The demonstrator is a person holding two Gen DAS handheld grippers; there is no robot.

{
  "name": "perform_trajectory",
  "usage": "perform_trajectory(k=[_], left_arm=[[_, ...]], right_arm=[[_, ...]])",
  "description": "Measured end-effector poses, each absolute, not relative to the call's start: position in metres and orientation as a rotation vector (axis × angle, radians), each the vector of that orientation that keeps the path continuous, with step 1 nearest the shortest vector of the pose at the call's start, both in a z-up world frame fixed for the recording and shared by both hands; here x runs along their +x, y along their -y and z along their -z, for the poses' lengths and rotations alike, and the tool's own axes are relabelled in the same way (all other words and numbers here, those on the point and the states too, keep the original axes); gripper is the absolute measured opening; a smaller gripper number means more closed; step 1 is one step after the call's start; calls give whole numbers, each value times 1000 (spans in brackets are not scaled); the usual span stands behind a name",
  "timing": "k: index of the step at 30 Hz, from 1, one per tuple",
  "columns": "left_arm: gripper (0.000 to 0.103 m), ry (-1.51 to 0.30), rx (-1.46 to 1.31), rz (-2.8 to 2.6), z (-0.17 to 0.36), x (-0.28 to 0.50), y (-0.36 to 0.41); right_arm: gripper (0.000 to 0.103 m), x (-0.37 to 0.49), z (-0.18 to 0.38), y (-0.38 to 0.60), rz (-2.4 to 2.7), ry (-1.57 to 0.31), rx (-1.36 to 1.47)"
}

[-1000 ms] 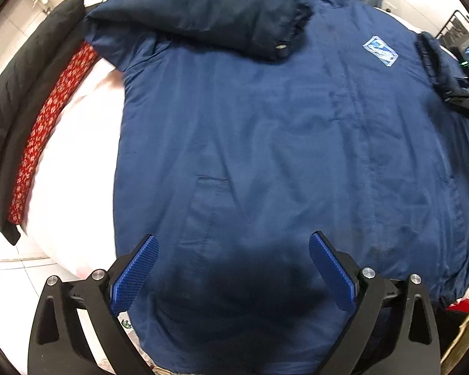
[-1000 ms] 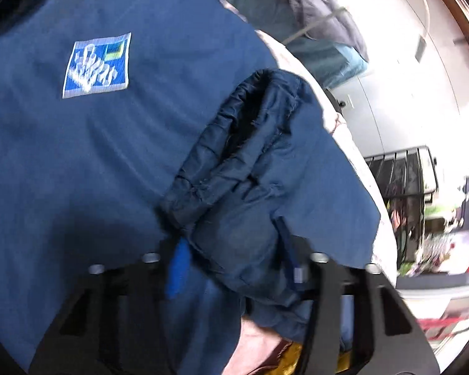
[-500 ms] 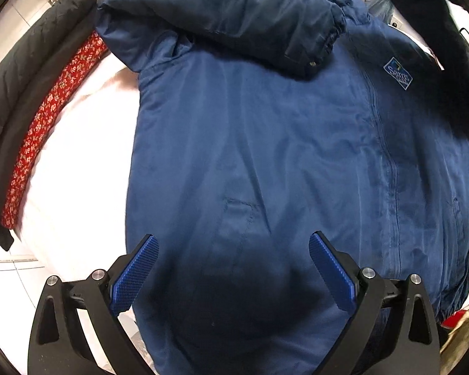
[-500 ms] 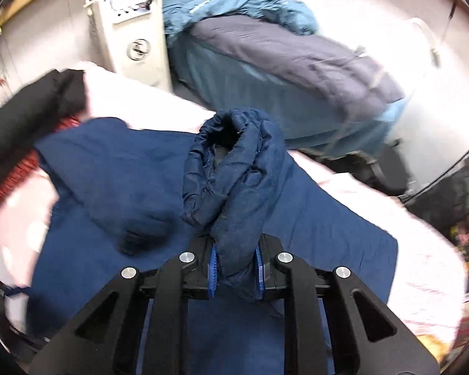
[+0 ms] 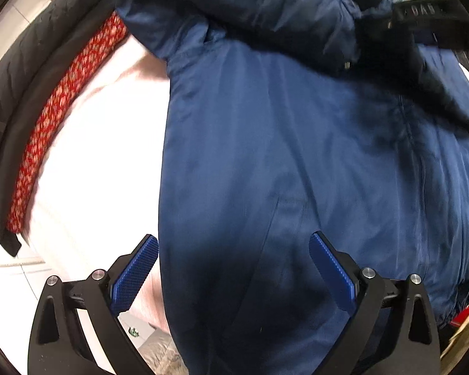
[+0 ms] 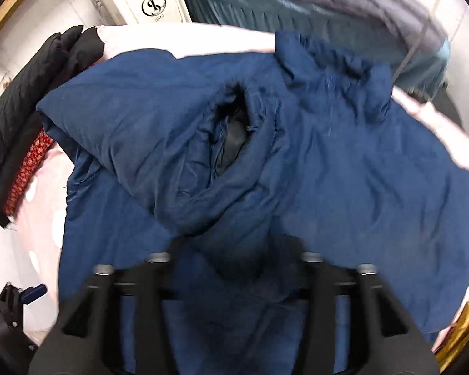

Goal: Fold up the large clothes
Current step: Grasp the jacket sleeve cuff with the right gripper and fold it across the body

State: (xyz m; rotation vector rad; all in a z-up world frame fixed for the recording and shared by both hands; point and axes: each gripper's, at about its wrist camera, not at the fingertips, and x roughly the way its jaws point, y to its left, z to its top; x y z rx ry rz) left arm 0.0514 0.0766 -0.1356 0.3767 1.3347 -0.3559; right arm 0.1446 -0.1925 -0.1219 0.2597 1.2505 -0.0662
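A large navy blue jacket (image 5: 297, 162) lies front-up on a pale pink bed (image 5: 103, 143). Its left sleeve (image 5: 250, 9) is folded across the chest. My left gripper (image 5: 233, 268) is open and empty, hovering over the jacket's lower hem. In the right wrist view the jacket (image 6: 375, 172) fills the frame, and the right sleeve with its open cuff (image 6: 231, 137) lies over the chest beside the other sleeve. My right gripper (image 6: 237, 262) is blurred above that sleeve; its fingers now stand wide apart with cloth between them, and I cannot tell if they touch it.
A black coat (image 5: 37, 72) and a red patterned cloth (image 5: 59, 103) lie along the bed's left edge. A white machine (image 6: 147, 0) and a second bed with grey and teal covers (image 6: 328, 3) stand behind. White tiled floor (image 5: 3, 281) shows at lower left.
My right gripper carried the right sleeve across the jacket's chest and its fingers have spread from shut to wide. My left gripper shifted slightly left over the hem, staying open.
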Motion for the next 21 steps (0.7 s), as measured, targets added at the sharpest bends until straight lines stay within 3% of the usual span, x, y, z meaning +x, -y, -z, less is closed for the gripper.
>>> perform_trajectory(k=[3,8,15,21], left_arm=[[95,-1290,353,390,122,64,-63],[95,-1209,308,493,98,77,-25],[95,-1074,406,695,83,78,71],[95,-1030,423,758,84,80,142]], right_arm=[[71,131,107,201,36,-1210,351],[75,98,78,233,149,-1099,273],[69,59,115,328,441,-1222,261],[69,44,147,334,427,-1295,217]])
